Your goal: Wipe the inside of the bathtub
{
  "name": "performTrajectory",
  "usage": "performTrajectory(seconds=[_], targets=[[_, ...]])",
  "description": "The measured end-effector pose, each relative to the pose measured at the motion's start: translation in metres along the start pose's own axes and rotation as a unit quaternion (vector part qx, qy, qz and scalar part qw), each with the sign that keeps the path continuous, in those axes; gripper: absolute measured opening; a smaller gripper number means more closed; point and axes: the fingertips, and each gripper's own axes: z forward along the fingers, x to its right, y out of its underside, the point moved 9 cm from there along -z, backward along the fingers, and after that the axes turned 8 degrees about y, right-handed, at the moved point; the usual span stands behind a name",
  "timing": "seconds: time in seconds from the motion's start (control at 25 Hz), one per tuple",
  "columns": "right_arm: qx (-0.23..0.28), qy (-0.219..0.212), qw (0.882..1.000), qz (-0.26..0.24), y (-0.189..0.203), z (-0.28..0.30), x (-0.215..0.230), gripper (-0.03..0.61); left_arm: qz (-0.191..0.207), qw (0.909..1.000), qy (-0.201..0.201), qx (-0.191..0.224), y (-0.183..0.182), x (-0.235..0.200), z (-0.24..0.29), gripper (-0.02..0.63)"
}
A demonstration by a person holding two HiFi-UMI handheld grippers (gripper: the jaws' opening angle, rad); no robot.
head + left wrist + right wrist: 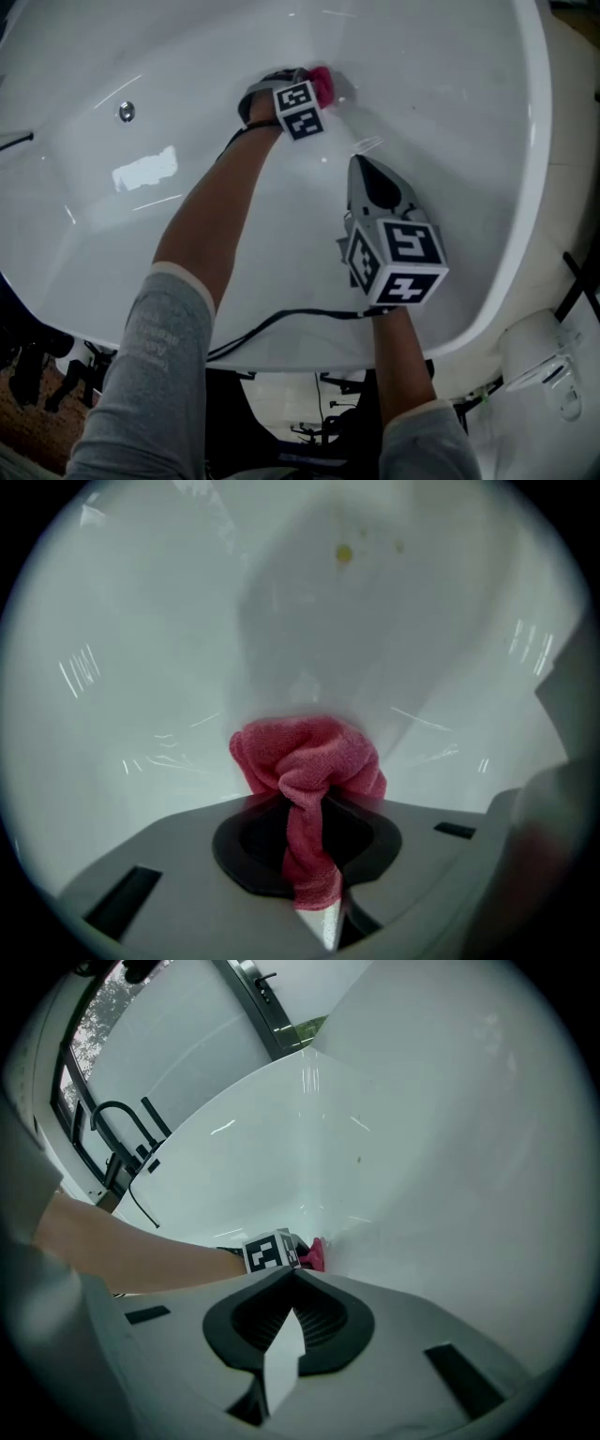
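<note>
The white bathtub (450,112) fills the head view. A pink cloth (322,84) is pressed against its inner wall near the far end. My left gripper (305,92) is shut on that cloth; in the left gripper view the cloth (307,761) bunches out in front of the jaws and a strip of it runs back between them. My right gripper (360,167) hovers over the tub's inside, nearer to me and apart from the cloth. Its jaws (291,1277) are shut with nothing in them. The right gripper view also catches the left gripper's marker cube (270,1252) and the cloth (315,1253).
A round metal fitting (126,111) sits in the tub wall at left. A black cable (281,319) runs across the tub's near rim. A white fixture (544,361) stands at the lower right. A small yellow spot (343,552) marks the tub surface ahead of the cloth.
</note>
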Motion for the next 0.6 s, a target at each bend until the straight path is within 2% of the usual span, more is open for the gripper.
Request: performTrajectory(seconds=[0.2,0.32,0.48,0.6], targets=[[-0.006,0.000,1.000,0.002,0.002,0.001,0.001,0.009,0.054,0.9982,0.020,0.018,-0.010,0.026,-0.004,0.063],[-0.007,0.001,1.000,0.004,0.003,0.002,0.002,0.009,0.072,0.9958,0.049,0.030,-0.014,0.057,-0.006,0.063],[-0.011,0.007,1.000,0.005,0.005,0.003,0.005,0.009,0.070,0.9911,0.096,0.059,-0.019,0.114,-0.009,0.064],[-0.013,0.013,1.000,0.003,0.006,0.003,0.007,0.009,0.066,0.9896,0.108,0.070,-0.020,0.138,-0.010,0.064]])
